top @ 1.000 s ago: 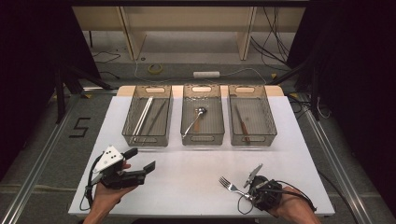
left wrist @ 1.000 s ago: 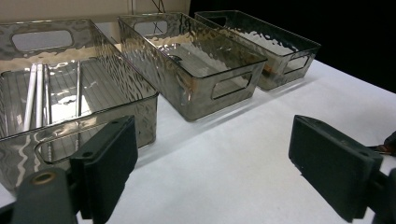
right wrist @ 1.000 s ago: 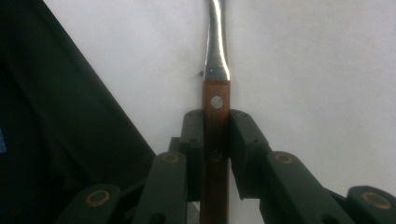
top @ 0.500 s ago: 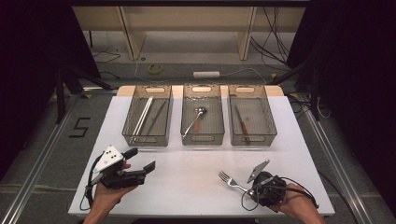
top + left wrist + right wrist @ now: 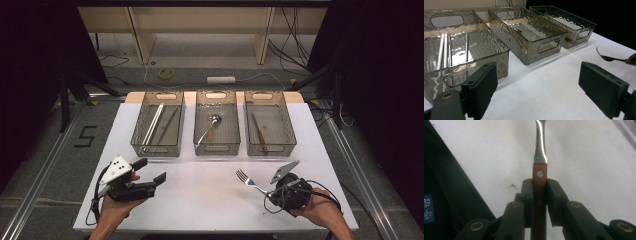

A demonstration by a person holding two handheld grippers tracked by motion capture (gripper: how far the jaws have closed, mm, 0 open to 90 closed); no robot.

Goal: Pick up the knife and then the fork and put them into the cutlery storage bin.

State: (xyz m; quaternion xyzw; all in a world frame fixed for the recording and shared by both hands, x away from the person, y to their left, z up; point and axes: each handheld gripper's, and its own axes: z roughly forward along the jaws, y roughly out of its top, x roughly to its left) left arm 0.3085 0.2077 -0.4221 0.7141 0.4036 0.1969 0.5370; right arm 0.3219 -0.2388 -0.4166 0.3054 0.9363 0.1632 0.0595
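Fork point(image 5: 248, 181) is now lifted off the tabletop point(image 5: 210, 200), wooden handle clamped in the right hand-held gripper point(image 5: 539, 195); left hand-held gripper point(image 5: 150, 171) idles wide open, holding nothing; sorting into a bin looks next.

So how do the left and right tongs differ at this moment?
The left tongs stand wide open and hold nothing; the right tongs are shut on the wooden handle of a fork. The left tongs point toward the three bins; the right tongs point left across the table. Both are hand-held near the table's front edge.
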